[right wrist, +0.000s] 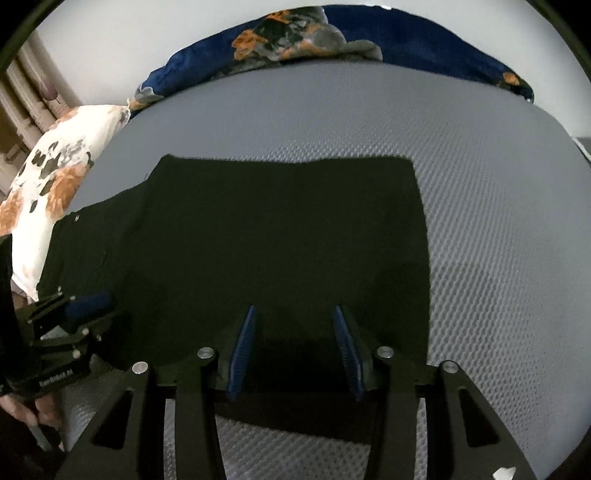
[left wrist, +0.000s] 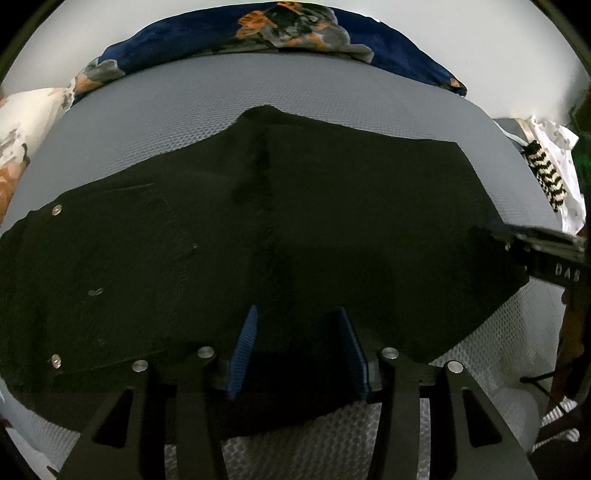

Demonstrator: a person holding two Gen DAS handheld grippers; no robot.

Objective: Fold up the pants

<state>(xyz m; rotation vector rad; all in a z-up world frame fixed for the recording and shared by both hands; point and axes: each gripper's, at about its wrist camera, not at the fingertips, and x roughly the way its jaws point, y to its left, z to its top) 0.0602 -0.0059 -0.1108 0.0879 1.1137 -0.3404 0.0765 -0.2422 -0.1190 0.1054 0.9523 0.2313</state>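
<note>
The pants (left wrist: 280, 236) lie spread flat on a grey mattress (right wrist: 498, 221), black cloth already doubled into a broad slab, so what remains looks like a further fold across the width. They sit toward the near side of the mattress, with the end that bears two metal studs at the left in the left wrist view and a squared-off cut edge at the right in the right wrist view. That lay-out suits two tools working side by side along the near hem.

Beyond the far edge of the cloth the mattress is bare up to a dark blue flowered blanket (left wrist: 229, 33), and to the right of the squared edge there is wide bare mattress too, so the cloth has room to be carried over either way. At the left a white flowered pillow (right wrist: 55, 177) lies close to the studded end, which leaves less room there.

The left gripper (left wrist: 299, 332) hangs over the near hem, its blue pads partly apart and nothing pinched; the cloth lies beneath them, not between. The right gripper (right wrist: 295, 332) stands likewise partly open over the cloth and holds nothing.
</note>
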